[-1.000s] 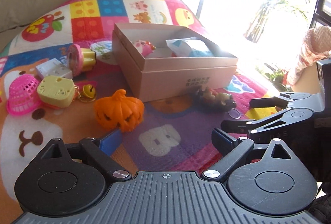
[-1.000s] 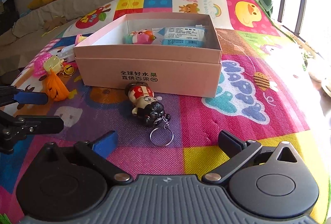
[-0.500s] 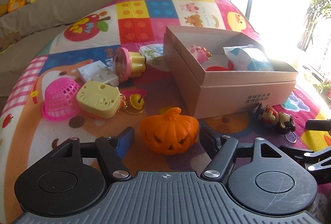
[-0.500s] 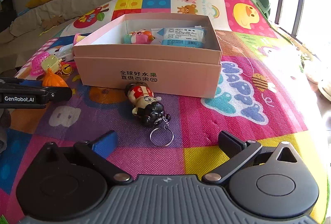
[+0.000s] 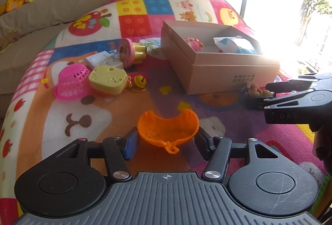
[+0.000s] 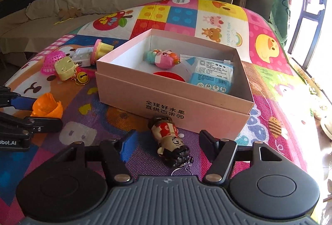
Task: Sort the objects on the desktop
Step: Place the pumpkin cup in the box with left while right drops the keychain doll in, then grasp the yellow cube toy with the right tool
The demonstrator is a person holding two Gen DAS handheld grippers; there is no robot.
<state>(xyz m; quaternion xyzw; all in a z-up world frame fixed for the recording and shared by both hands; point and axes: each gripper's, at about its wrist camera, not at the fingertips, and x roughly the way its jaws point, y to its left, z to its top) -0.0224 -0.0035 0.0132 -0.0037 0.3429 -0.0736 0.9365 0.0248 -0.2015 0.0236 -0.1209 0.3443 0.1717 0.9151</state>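
We squeeze the soft orange pumpkin (image 5: 167, 129) in our left hand-held gripper (image 5: 166, 138) over the mat (image 5: 87, 113). Our right hand-held gripper (image 6: 166, 145) has just been closing around the shiny doll (image 6: 169, 141), not touching, beside the box (image 6: 172, 98).

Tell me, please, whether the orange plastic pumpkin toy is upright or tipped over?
Tipped over: the orange plastic pumpkin toy shows its hollow underside, its stem pointing at the camera, between the left gripper's fingers.

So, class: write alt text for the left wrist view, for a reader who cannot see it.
The left gripper pinches an orange pumpkin toy, tipped open side up, over a colourful play mat. Behind stands an open cardboard box, loose toys to its left.
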